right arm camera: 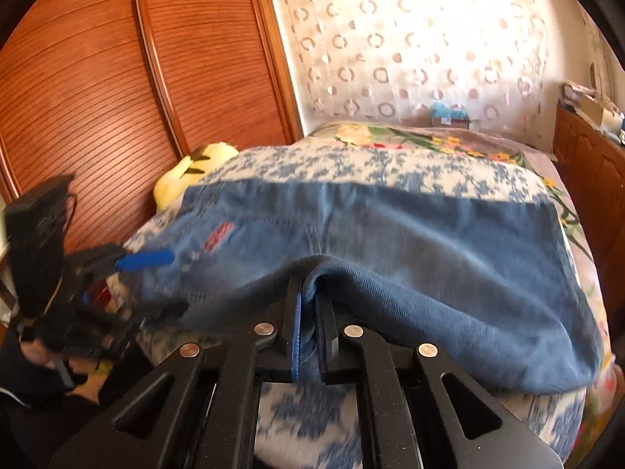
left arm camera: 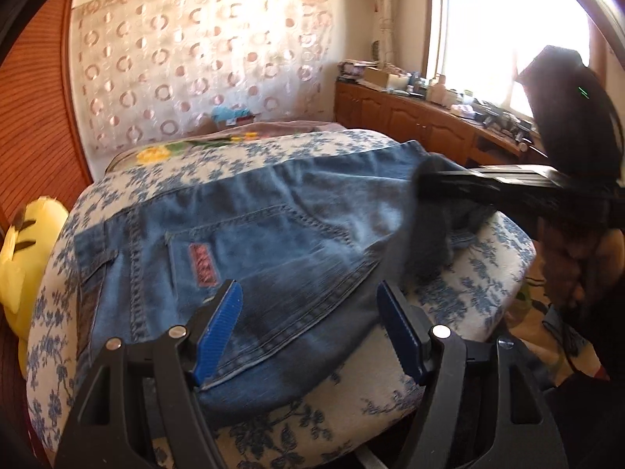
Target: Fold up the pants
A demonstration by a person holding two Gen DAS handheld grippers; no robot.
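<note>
Blue denim pants [left arm camera: 250,234] spread across a cushion with a blue-and-white floral cover [left arm camera: 480,273], waistband end toward the left of the left wrist view, red patch on a back pocket facing up. Left gripper [left arm camera: 312,332] poised just above the near edge of the denim, blue-padded fingers [left arm camera: 220,332] spread wide with nothing pinched between them (fabric visible through the gap, no pad pressing on it). Right gripper [right arm camera: 308,328] clamped tight on a fold of the pants [right arm camera: 429,254], pads drawn almost together with the denim edge squeezed between and pulled up into a ridge that drapes away to the right. Seen from the right wrist view, left gripper [right arm camera: 146,260] out at the left side beside the waistband end, one blue pad pointing toward the cloth; contact there hard to judge through the blur. Seen from the left wrist view, right gripper [left arm camera: 425,179] reaching in from the right, tip sunk into a bunched, shadowed part of the leg. Yellow plush toy [left arm camera: 23,258] tucked between cushion and wooden slatted wardrobe doors [right arm camera: 97,97]. Patterned curtain [left arm camera: 203,62] behind.
</note>
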